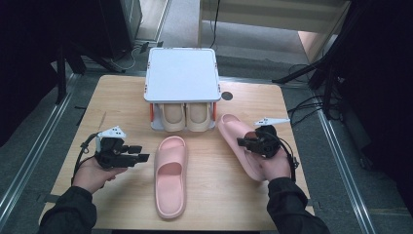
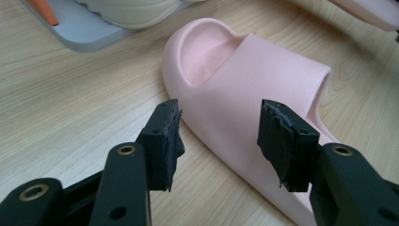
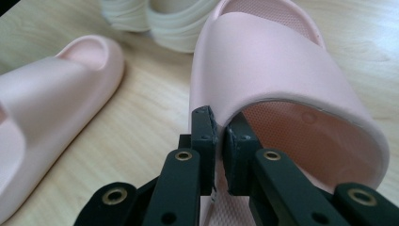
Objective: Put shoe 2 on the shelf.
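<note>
the right tongs are clenched on the side edge of a pink slipper, with one jaw inside the slipper and one outside, under the edge of its strap. in the high view the right tongs are seen held by the right hand, and the held pink slipper is found just in front of the shoe rack, at the rack's right corner, tipped up on its side and slanted.

the left tongs are released, and nothing is pressed by their pads. a gap is kept between the jaws, and the second pink slipper is seen past them, close to the tips but not touched. in the high view the left tongs are held by the left hand, well to the left of the rack's front. the second pink slipper is laid flat on the bench, in front of the middle of the rack, toe end towards it.

a pair of beige slippers is kept under the rack's white top, side by side.
</note>
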`<state>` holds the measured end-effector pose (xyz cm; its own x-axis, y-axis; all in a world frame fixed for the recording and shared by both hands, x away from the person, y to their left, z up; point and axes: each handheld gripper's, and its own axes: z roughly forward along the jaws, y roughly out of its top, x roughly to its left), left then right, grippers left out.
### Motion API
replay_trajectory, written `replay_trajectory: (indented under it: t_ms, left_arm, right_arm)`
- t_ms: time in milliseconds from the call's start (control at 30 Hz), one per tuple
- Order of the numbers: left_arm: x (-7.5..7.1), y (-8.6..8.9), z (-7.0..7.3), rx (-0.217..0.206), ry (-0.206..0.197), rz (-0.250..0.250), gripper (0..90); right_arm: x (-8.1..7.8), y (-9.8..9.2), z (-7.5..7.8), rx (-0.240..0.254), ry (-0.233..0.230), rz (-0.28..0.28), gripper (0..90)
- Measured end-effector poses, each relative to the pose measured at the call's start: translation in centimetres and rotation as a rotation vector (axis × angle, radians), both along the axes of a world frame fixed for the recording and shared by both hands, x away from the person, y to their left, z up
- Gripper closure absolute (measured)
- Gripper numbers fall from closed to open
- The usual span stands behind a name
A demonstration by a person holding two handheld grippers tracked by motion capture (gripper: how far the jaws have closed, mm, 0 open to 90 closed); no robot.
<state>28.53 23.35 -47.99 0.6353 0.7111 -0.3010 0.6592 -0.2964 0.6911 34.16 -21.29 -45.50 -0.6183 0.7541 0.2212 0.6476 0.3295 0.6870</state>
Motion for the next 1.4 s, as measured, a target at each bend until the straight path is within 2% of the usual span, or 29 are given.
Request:
replay_trajectory:
  t_ms: [233, 400, 533, 633, 833, 1100, 1200, 1400]
  left_arm:
    - [1.2, -1.0, 0.1, 0.0, -0.002, -0.036, 48.5]
    - [2.0, -1.6, 0.2, 0.0, 0.01, -0.052, 47.9]
    - [2.4, -2.0, 0.3, -0.006, -0.001, -0.062, 51.0]
    - [2.7, -2.2, 0.5, -0.008, -0.011, -0.07, 52.5]
    - [3.0, -2.3, 0.4, -0.006, 0.0, -0.075, 52.1]
    - [2.9, -2.4, 0.4, 0.004, -0.001, -0.077, 51.9]
    - [2.9, -2.4, 0.3, 0.008, 0.0, -0.081, 51.8]
    - [2.7, -2.3, 0.3, 0.004, -0.001, -0.075, 49.8]
  right_arm:
    - [-2.3, 1.3, -0.3, 0.002, 0.021, 0.021, 84.9]
    - [-3.3, 2.3, -0.6, 0.0, 0.028, 0.031, 84.7]
    - [-4.1, 3.2, -0.9, -0.018, 0.034, 0.036, 84.4]
    - [-4.5, 4.0, -1.2, -0.033, 0.025, 0.045, 83.9]
    - [-4.9, 5.2, -1.7, -0.056, 0.024, 0.053, 84.3]
    - [-5.1, 7.3, -2.7, -0.096, 0.047, 0.095, 84.4]
    - [-5.2, 8.1, -2.9, -0.09, 0.044, 0.104, 83.9]
    - [-4.9, 9.2, -3.2, -0.027, 0.06, 0.114, 78.4]
